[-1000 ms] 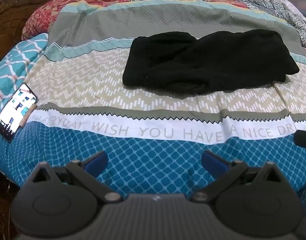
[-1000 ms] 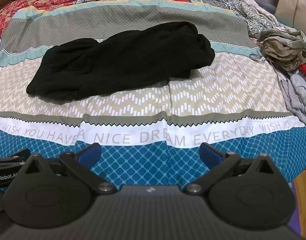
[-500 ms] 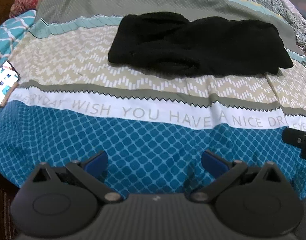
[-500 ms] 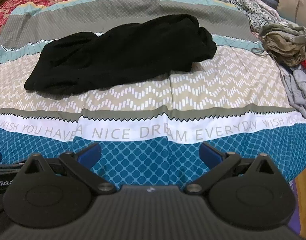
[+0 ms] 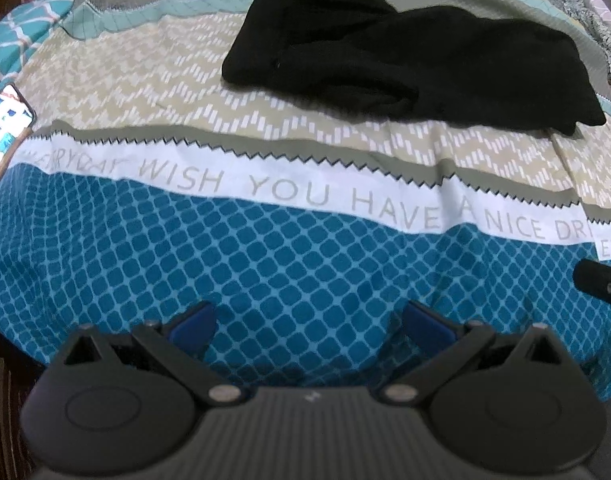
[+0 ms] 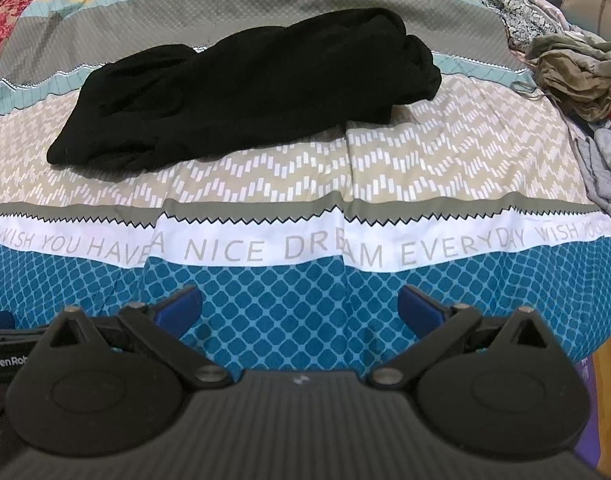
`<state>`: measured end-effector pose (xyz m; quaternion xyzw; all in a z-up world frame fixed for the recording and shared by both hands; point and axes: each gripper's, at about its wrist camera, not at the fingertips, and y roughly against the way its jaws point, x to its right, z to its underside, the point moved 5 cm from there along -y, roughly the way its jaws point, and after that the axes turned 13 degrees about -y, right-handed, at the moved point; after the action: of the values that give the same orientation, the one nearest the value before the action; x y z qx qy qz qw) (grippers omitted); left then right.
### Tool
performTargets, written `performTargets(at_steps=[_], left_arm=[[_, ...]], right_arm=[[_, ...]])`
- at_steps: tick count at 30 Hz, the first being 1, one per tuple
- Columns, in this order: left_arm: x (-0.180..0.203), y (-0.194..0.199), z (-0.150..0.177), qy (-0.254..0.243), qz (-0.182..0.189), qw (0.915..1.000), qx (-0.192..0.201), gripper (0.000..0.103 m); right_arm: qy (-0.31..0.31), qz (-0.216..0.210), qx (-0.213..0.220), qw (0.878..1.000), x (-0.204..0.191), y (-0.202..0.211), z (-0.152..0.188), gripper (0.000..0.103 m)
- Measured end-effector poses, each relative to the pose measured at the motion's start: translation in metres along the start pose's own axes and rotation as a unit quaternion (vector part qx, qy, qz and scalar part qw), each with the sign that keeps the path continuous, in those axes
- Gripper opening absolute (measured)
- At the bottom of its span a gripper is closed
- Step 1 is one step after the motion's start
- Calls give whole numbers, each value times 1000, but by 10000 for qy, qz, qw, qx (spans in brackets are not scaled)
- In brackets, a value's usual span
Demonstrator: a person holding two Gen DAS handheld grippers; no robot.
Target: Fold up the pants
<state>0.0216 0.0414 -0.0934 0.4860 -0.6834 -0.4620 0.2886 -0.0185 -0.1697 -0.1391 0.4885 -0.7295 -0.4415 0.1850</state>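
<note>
Pants (image 5: 405, 60) — black, soft and rumpled — are seen lying in a loose heap on the beige zigzag band of the bedspread (image 5: 305, 264), well beyond both pairs of tongs and touched by neither. Nothing has yet been spread flat, so the folding is judged not to have begun.

At the far left of the left wrist view, a lit phone (image 5: 3, 120) is seen resting on the bedspread's edge, well apart from the garment and probably set aside there to be out of the way. The left tongs (image 5: 305, 320) are held low over the blue diamond band with their blue pads wide apart and nothing between them — a posture that suits an approach to the cloth. A dark fragment at the right edge of that view is probably part of the other tool.

The right tongs (image 6: 299, 304) are likewise spread wide and empty, aimed at the heap's nearer edge. Further right, a pile of olive and grey clothes (image 6: 577, 72) is seen at the bed's side, apart from the pants.

A grasp at each end of the heap would seem called for, so that the limp fabric can be drawn out straight.
</note>
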Motion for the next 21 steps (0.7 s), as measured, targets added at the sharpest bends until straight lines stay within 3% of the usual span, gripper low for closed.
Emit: performTargets(at_steps=[8,10,12,14,18,21], left_arm=[[-1,-17,5,41,-23,9998,-216,103],[-2,-20,6,34,-37,9997,-254,103],[-5,-24,10,242,91,9992,-303,103],[-13,-26,14,556,266,9978,-235,103],[-18,-23,8,416,485,9971,-420,103],[-46,-20,-11,1007,983,9895,-325,103]], right_arm=[[-25,85,-199,9998,1,-16,6,103],[-156,64,-474,9987,7,-30,11,103],[-511,-67,-1019,9935,19,-49,20,103],[-588,-167,-743,9954,24,-48,22,103],[-535,-259,-484,9971,25,-43,29,103],[-604,-435,-468,9961,30,-39,28,103]])
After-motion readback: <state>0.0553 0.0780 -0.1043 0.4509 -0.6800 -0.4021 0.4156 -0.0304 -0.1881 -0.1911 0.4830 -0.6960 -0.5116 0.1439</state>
